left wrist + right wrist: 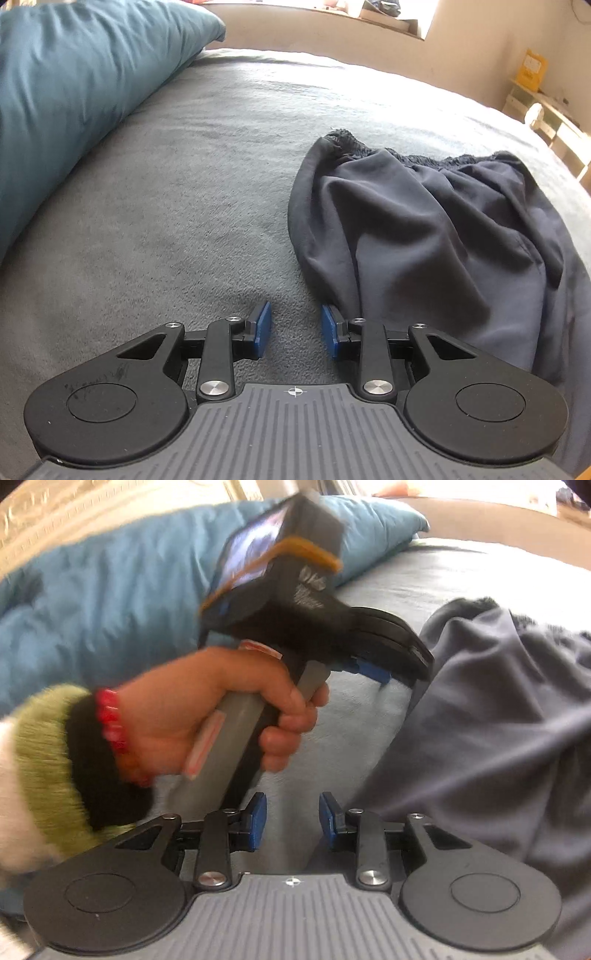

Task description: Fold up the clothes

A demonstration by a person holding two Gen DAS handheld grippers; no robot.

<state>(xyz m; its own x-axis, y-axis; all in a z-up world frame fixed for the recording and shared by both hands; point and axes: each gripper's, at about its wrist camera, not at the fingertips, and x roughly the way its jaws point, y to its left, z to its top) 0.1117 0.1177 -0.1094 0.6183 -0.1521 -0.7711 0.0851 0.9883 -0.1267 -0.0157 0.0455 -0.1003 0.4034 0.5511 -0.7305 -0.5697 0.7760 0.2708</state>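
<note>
Shorts (436,236) lie rumpled on the grey bed (184,206), right of the teal pillow (74,103). Left tongs (296,330) and right tongs (293,821) both stand spread, holding nothing. Best next: pinch the near hem at its two corners, flatten the creases, then fold evenly.

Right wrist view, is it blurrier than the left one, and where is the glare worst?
Yes: the right wrist view is motion-smeared, most on the person's left hand and the black handheld left gripper. The left wrist view is sharp, but sunlight blows out the far side of the grey fleece bedspread beyond the dark grey shorts, and fisheye bends the bed edge.
</note>
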